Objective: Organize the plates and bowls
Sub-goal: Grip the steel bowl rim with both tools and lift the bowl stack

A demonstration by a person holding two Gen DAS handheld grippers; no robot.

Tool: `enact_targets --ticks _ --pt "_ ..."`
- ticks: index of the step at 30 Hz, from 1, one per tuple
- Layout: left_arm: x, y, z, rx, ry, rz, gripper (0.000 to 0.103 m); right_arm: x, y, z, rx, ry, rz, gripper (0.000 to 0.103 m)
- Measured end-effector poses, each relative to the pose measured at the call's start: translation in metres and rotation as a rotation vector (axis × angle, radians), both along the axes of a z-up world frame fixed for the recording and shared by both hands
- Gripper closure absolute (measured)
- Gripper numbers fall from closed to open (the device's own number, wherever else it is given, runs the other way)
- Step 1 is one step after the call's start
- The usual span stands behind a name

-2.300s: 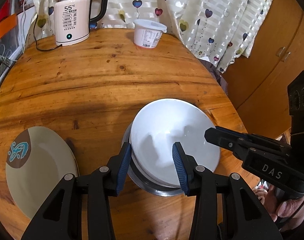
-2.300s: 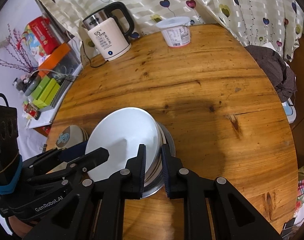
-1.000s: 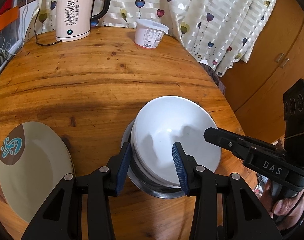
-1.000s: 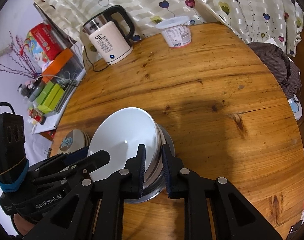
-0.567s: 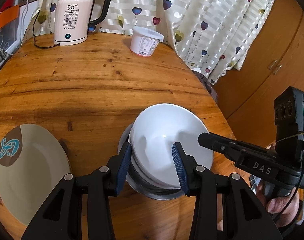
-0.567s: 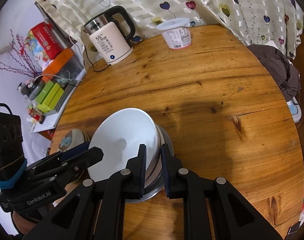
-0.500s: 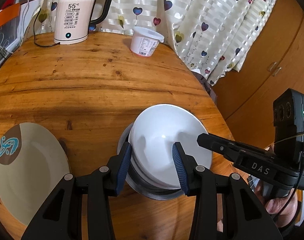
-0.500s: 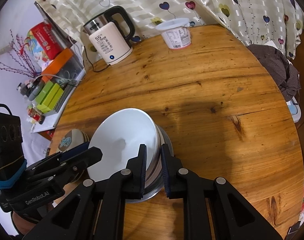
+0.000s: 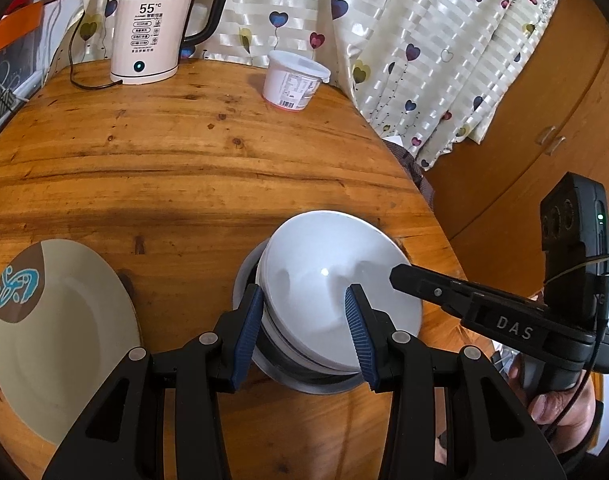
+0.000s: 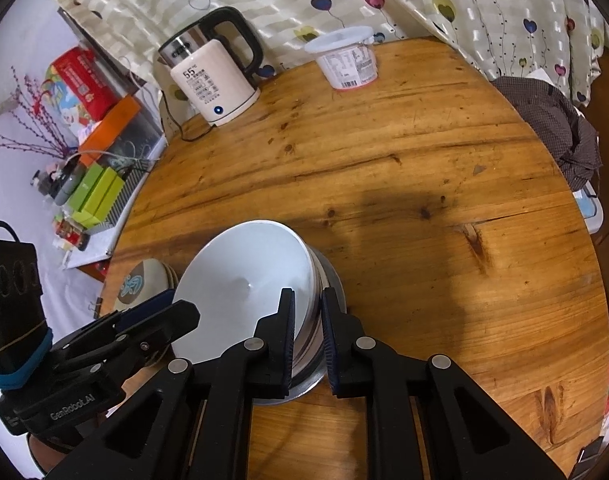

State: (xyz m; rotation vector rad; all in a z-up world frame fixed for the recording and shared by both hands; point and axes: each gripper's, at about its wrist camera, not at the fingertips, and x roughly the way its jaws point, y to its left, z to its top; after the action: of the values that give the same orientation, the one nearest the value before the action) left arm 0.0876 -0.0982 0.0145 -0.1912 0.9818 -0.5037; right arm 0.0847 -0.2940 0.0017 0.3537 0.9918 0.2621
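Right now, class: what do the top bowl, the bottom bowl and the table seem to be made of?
Top bowl: probably glazed ceramic; smooth, white, glossy highlight.
Bottom bowl: apparently stainless steel; grey rim with a metallic sheen.
Table: varnished wood; visible grain, knots and a warm shine.

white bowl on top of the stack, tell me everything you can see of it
The white bowl is plain, glossy, ceramic-looking and empty, tilted rather than level. It is nested on other white bowls in a metal bowl on the wooden table. The right gripper is shut on its rim. The left gripper straddles its near rim, open.
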Motion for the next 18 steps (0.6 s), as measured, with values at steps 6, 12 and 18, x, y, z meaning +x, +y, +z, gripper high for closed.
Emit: enact_targets --ticks 6,12,18 --pt "-0.0004 0.0011 0.0 -0.005 0.0 0.001 0.06 0.0019 0.0006 -0.0027 -0.005 0.003 0.006 0.089" --pt "-0.0006 0.0014 -0.005 -0.014 0.013 -0.003 0.06 0.0023 0.0007 -0.0026 -0.007 -0.007 0.014 0.087" --pt "-0.0012 0.0062 -0.0024 -0.028 -0.005 0.002 0.06 -0.0043 0.0015 0.0065 -0.019 -0.044 0.022 0.085"
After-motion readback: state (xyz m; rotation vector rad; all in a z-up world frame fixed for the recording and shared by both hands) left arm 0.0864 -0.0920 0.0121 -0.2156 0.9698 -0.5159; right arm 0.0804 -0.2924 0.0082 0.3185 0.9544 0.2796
